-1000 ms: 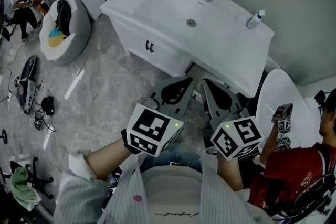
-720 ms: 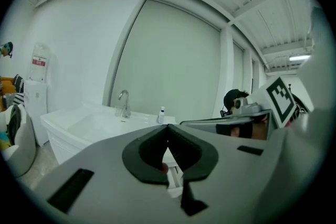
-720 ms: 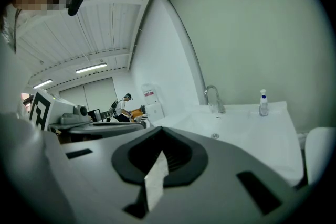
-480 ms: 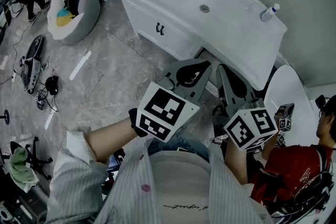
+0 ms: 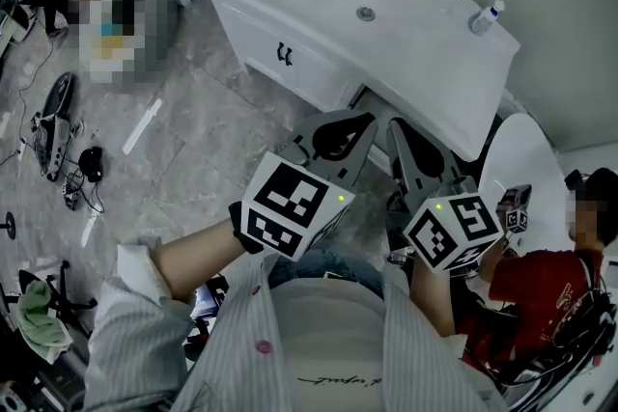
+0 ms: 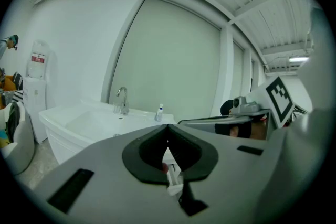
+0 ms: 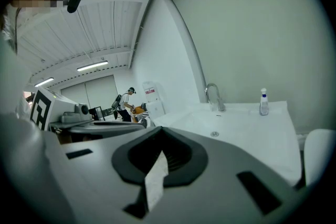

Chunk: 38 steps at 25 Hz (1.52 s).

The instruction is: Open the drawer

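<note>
Drawer (image 5: 307,75) white, shut flush, small dark handle (image 5: 284,54) on front.

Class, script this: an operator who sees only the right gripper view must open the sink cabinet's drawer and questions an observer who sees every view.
Operator: I see only the basin top. Where's a handle?
Observer: The head view shows a dark handle on the white cabinet front, beyond and left of both grippers.
Operator: Is the left gripper free?
Observer: Yes. Its own view shows its fingers together, with nothing between them.
</note>
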Each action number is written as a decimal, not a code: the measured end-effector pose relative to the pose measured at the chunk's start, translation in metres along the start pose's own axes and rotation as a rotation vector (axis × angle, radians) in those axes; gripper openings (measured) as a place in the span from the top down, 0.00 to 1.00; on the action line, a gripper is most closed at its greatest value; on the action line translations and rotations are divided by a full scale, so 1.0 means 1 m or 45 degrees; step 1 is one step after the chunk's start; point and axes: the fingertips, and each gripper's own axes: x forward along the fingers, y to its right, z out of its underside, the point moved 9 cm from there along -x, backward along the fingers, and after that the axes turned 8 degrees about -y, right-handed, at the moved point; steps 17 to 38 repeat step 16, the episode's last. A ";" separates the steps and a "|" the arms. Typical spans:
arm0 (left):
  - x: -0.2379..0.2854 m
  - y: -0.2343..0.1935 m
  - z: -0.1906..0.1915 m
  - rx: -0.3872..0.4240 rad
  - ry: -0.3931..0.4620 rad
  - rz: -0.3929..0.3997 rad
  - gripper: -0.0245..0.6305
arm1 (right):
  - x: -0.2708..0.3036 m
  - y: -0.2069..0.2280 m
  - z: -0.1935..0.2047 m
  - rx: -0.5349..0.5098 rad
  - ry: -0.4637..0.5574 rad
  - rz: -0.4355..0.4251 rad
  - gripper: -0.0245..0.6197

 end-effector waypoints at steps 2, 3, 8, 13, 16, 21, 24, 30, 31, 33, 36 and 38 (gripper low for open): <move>0.001 0.001 0.000 0.000 0.001 0.004 0.94 | -0.001 0.001 0.001 0.000 0.000 0.004 0.95; 0.002 0.002 0.001 0.001 0.001 0.008 0.94 | -0.002 0.001 0.001 0.001 0.002 0.007 0.95; 0.005 0.006 0.002 0.003 -0.002 0.013 0.94 | -0.007 0.005 0.001 0.000 0.006 0.017 0.95; 0.006 0.008 0.003 0.019 -0.014 0.009 0.94 | -0.011 0.006 0.003 0.004 0.008 0.014 0.95; 0.008 0.010 0.003 0.023 -0.023 0.021 0.94 | -0.014 0.006 0.003 -0.003 0.009 0.017 0.95; 0.008 0.010 0.003 0.023 -0.023 0.021 0.94 | -0.014 0.006 0.003 -0.003 0.009 0.017 0.95; 0.008 0.010 0.003 0.023 -0.023 0.021 0.94 | -0.014 0.006 0.003 -0.003 0.009 0.017 0.95; 0.008 0.010 0.003 0.023 -0.023 0.021 0.94 | -0.014 0.006 0.003 -0.003 0.009 0.017 0.95; 0.008 0.010 0.003 0.023 -0.023 0.021 0.94 | -0.014 0.006 0.003 -0.003 0.009 0.017 0.95; 0.008 0.010 0.003 0.023 -0.023 0.021 0.94 | -0.014 0.006 0.003 -0.003 0.009 0.017 0.95; 0.008 0.010 0.003 0.023 -0.023 0.021 0.94 | -0.014 0.006 0.003 -0.003 0.009 0.017 0.95; 0.008 0.010 0.003 0.023 -0.023 0.021 0.94 | -0.014 0.006 0.003 -0.003 0.009 0.017 0.95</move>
